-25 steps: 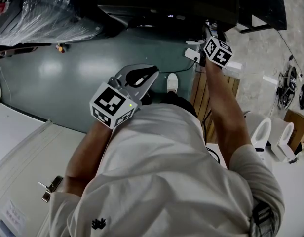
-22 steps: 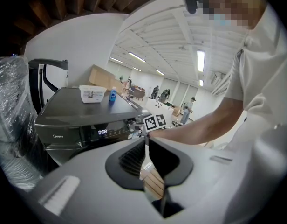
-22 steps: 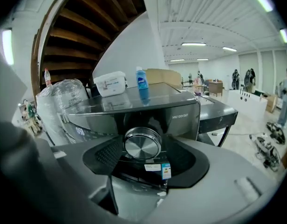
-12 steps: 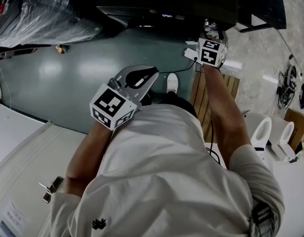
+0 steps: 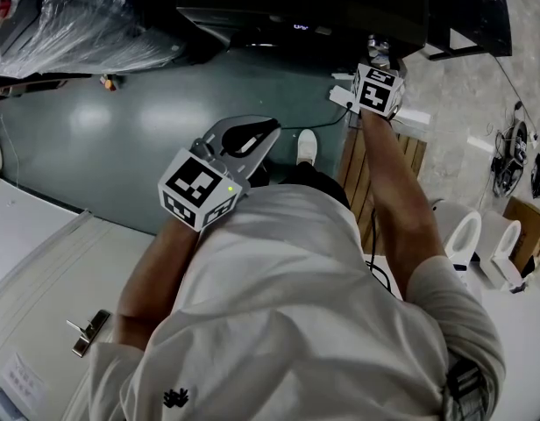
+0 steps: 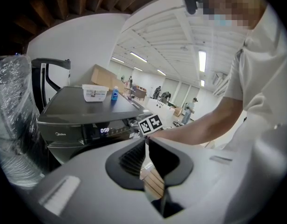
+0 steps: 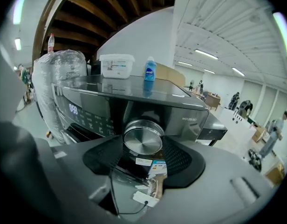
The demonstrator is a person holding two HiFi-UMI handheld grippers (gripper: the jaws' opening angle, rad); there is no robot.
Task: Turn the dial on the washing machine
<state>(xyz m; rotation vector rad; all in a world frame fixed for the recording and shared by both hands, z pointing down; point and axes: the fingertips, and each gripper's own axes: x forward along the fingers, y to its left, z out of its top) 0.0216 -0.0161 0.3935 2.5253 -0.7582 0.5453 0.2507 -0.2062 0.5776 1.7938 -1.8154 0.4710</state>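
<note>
The dark grey washing machine (image 5: 296, 7) stands ahead of me; its display (image 7: 73, 109) is lit. Its round brushed-metal dial (image 7: 143, 138) sits on the control panel between the two pads of my right gripper (image 7: 143, 143), which is shut on it. In the head view the right gripper (image 5: 376, 58) reaches the machine's right front corner, its marker cube below it. My left gripper (image 5: 272, 132) hangs back over the green floor, near my body. Its jaws (image 6: 146, 146) are shut with nothing between them.
A white box (image 7: 116, 65) and a blue bottle (image 7: 150, 70) stand on top of the machine. A plastic-wrapped appliance (image 5: 77, 16) is to the left. A wooden pallet (image 5: 362, 174) lies below the right arm, and white toilets (image 5: 467, 235) stand at the right.
The right gripper's marker cube has rotated and shifted slightly left while staying at the dial. The left gripper has not moved.
</note>
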